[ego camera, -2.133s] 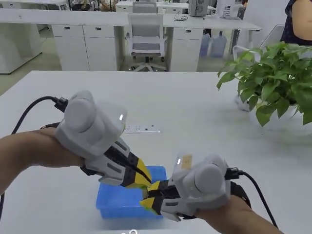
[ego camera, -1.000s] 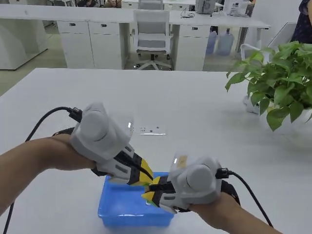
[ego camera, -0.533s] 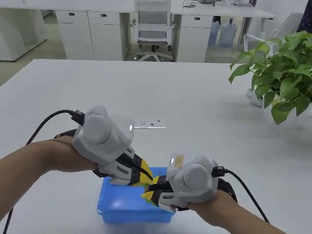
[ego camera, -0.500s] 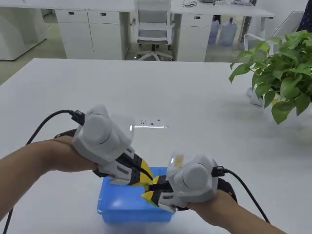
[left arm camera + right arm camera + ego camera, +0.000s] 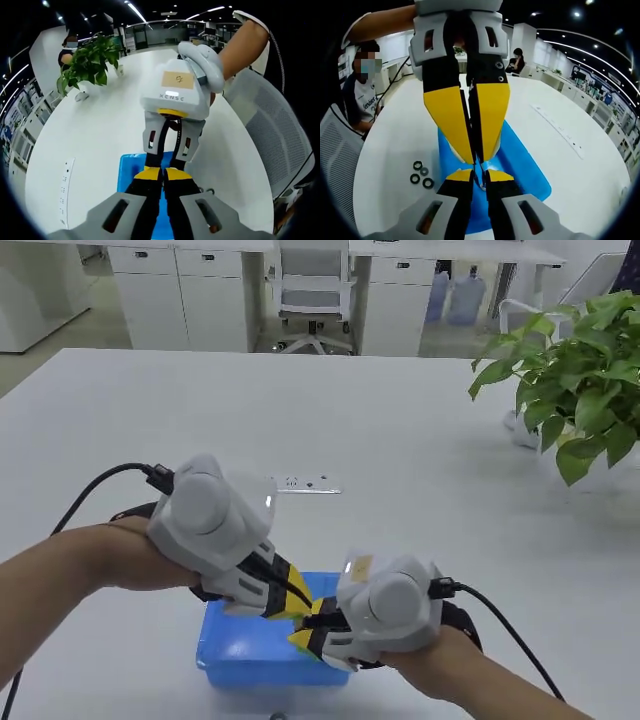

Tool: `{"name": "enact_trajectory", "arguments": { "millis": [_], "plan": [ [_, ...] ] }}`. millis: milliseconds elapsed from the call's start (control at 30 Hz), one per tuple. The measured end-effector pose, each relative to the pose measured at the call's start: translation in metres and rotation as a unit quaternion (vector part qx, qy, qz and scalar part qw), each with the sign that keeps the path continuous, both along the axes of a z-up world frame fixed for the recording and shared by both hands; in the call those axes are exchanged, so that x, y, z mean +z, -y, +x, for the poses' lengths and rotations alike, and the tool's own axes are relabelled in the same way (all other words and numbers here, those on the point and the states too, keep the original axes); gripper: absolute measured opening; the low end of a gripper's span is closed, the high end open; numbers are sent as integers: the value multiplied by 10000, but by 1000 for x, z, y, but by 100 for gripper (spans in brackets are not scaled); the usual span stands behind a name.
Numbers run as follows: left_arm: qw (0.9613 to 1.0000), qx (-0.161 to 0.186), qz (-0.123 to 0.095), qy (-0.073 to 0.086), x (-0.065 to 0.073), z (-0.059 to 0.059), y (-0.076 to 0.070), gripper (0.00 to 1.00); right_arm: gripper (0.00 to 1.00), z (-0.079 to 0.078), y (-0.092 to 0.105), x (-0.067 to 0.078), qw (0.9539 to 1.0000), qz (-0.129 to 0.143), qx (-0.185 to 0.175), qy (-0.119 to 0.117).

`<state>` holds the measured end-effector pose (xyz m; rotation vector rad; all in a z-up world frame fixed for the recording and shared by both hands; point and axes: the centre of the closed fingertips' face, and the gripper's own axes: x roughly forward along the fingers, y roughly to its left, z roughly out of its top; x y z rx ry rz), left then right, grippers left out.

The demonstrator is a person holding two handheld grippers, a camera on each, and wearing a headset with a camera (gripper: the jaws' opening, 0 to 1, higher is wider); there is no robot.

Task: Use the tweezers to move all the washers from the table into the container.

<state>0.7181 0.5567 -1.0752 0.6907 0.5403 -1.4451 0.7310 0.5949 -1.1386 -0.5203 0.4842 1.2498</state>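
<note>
Blue plastic, the container (image 5: 245, 660) sits on the near part of the white surface (image 5: 400, 430), and both tools meet tip to tip just above it. The left tool (image 5: 291, 602) reaches in from the left. Its yellow-tipped jaws are clenched on the thin metal tweezers (image 5: 478, 169), which run down between them in the right gripper view. The right tool (image 5: 303, 637) reaches in from the right, its jaws nearly closed with the end of the tweezers in the narrow slot between them; whether it actually clamps them I cannot tell. Four black washers (image 5: 420, 174) lie in a loose cluster on the bare surface just beside the container's near side, outside it. A potted plant (image 5: 570, 360) stands well apart at the far right, and a white strip (image 5: 300, 484) lies on the far side of the container.
</note>
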Motion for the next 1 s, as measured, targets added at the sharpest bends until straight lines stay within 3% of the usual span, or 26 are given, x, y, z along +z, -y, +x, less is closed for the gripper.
{"name": "enact_trajectory", "arguments": {
  "millis": [433, 1000],
  "plan": [
    [10000, -1, -4, 54, 6, -3, -1, 5, 11, -2, -1, 6, 10000, 3, 27, 68],
    [9998, 3, -125, 147, 30, -13, 1, 5, 12, -11, 3, 30, 9997, 44, 6, 249]
  ]
}}
